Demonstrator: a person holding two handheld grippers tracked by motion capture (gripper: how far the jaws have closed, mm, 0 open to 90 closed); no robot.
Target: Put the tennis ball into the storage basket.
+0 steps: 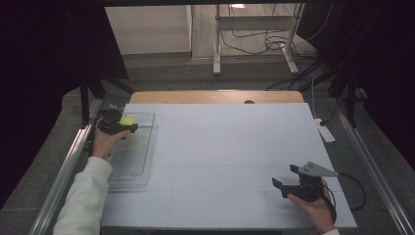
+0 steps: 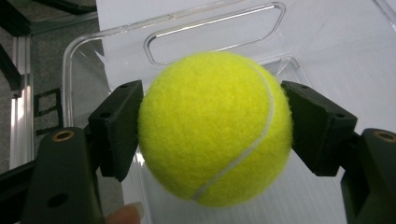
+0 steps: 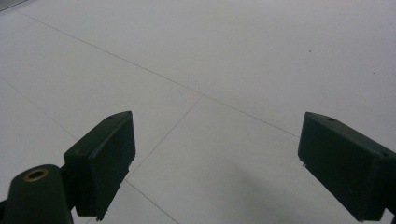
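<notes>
A yellow-green tennis ball point(image 2: 215, 128) sits clamped between the black jaws of my left gripper point(image 2: 212, 126), both pads pressing its sides. In the high view that left gripper point(image 1: 128, 125) holds the ball point(image 1: 127, 121) over the far end of a clear plastic tray point(image 1: 128, 164) at the table's left edge. My right gripper point(image 1: 286, 177) rests in the hand near the front right of the white table point(image 1: 230, 147), jaws wide apart. In the right gripper view the gripper point(image 3: 217, 170) has nothing between its fingers, just bare table surface.
The clear tray point(image 2: 84, 60) has a slotted handle at its far rim. A metal rail point(image 1: 63, 176) runs along the table's left side and another along the right. A white power strip point(image 1: 325, 130) lies off the right edge. Cables and a stand's legs lie beyond the table.
</notes>
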